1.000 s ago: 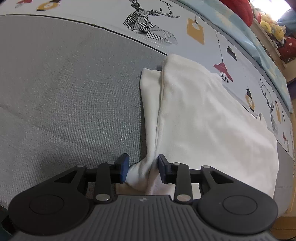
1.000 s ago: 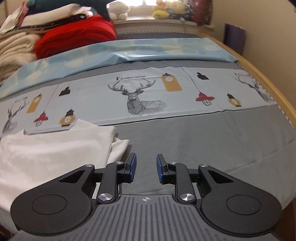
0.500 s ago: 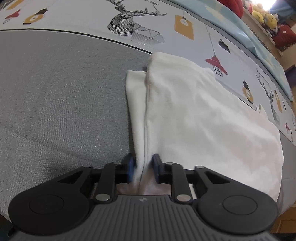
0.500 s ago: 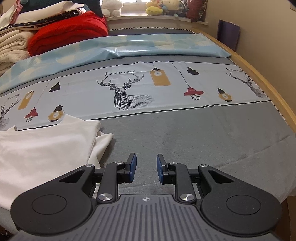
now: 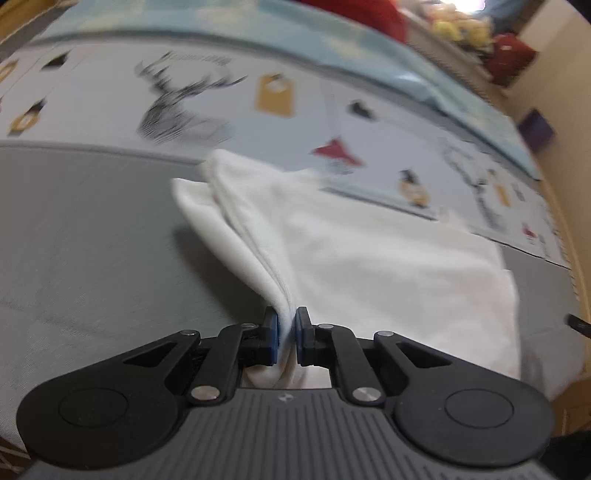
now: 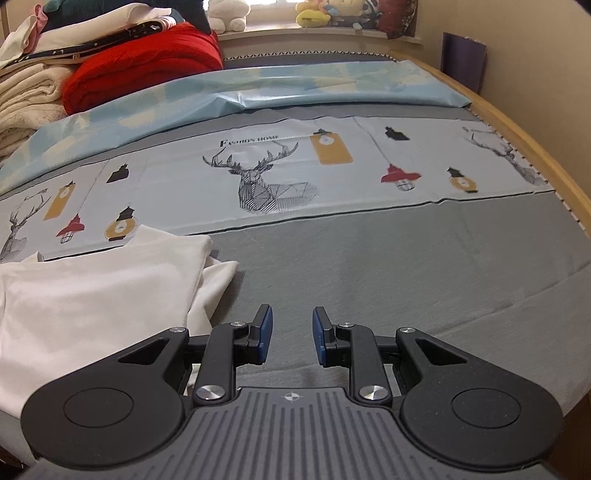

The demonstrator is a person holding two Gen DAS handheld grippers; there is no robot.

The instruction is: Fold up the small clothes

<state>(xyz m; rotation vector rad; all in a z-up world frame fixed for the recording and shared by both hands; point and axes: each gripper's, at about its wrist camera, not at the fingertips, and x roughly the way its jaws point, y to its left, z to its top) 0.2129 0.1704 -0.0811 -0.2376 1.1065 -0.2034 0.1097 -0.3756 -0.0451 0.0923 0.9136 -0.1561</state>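
Jaws of the left gripper are closing, blue pads pinching a bunched edge of the white garment, which rises in a ridge from the grey bedsheet at frame centre. Right gripper hangs narrowly parted, empty, beside the cloth's lower-left spread.

Soft, warm indoor light, mostly coming from the window at 12 o'clock in the right wrist view, which blows out a bit. That view is sharp. The left wrist one is heavily motion-blurred, with the deer print smeared and glare at 1 o'clock. A soft shadow sits under the lifted white cloth. Fisheye bends the bed edge and darkens the corners.
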